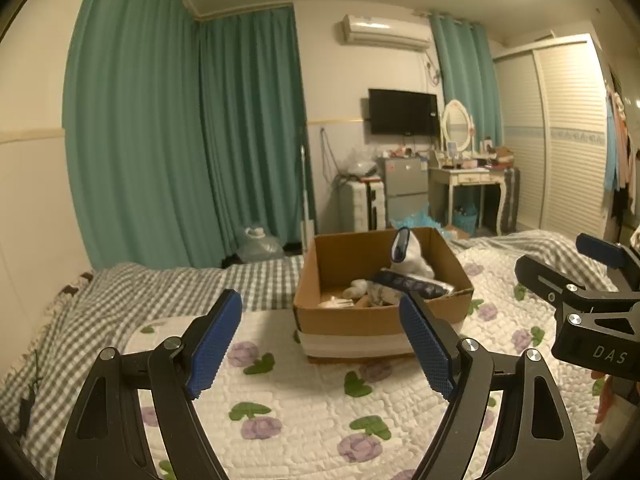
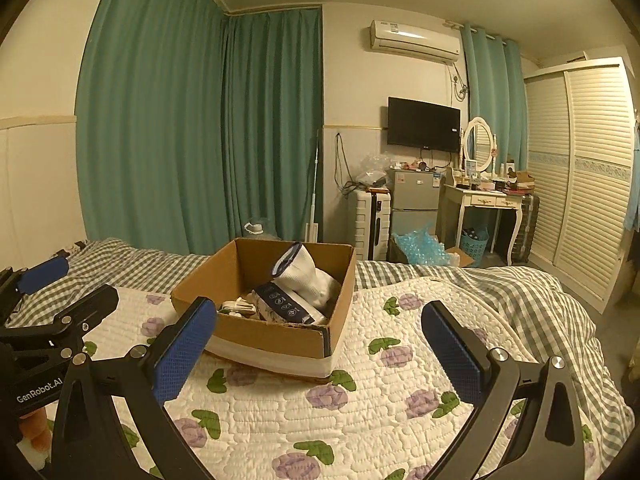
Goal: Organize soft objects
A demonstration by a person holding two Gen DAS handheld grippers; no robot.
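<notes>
1. Two claws in play. The left claw (image 1: 320,344) has its blue pads spread wide with nothing between them, hanging just above the quilt (image 1: 304,412).
2. The right claw (image 2: 320,352) is the same deal: pads wide apart, holding nothing. It also shows at the right edge of the left wrist view (image 1: 576,264), so the two sit side by side.
3. One cardboard box (image 2: 280,336) sits on the bed (image 1: 132,300), on top of the flowered quilt, ahead of both claws. It's open at the top, with a white band around the bottom.
4. The soft stuff is inside the box. I count one white sock (image 2: 308,276) with a dark cuff standing tall toward the back wall, and one dark blue patterned band (image 2: 284,304) lying across the pile in front of it. Under those there's a jumble of pale cloth bits I can't separate well enough to count.
5. Something orange and fuzzy (image 2: 36,428) peeks out at the bottom left of the right wrist view, mostly hidden by the left claw's body, so I can't tell what it is.
6. Background count: one TV (image 1: 402,112), one air conditioner (image 1: 384,32), one oval mirror (image 1: 456,124) on a white desk (image 1: 464,178), one small fridge (image 1: 402,180).
</notes>
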